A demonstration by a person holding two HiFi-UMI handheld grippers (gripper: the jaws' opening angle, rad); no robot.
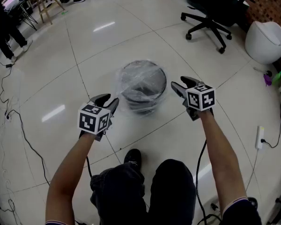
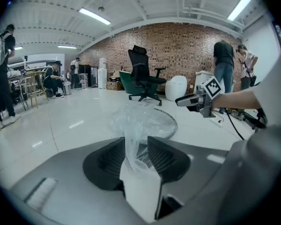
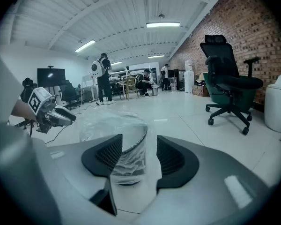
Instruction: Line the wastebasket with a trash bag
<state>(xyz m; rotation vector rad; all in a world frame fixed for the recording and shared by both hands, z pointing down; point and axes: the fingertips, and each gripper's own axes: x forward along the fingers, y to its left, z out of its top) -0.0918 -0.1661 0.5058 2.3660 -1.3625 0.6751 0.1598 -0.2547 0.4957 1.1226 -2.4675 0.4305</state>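
Head view: trash bag (image 1: pixel 126 81), a thin clear film I'm judging light, slippery and easy to tear, is draping over the wastebasket (image 1: pixel 143 97) on the floor (image 1: pixel 84 41). Left tool (image 1: pixel 107 101) and right tool (image 1: pixel 182 84) are flanking it, both wide. Office chair (image 1: pixel 210 13) is sitting well apart.

Left gripper view: film is showing in the gap between the parted jaws, unpinched.

Right gripper view: jaws are gaping and framing the rim. I'd be gripping the film there, on opposite sides.
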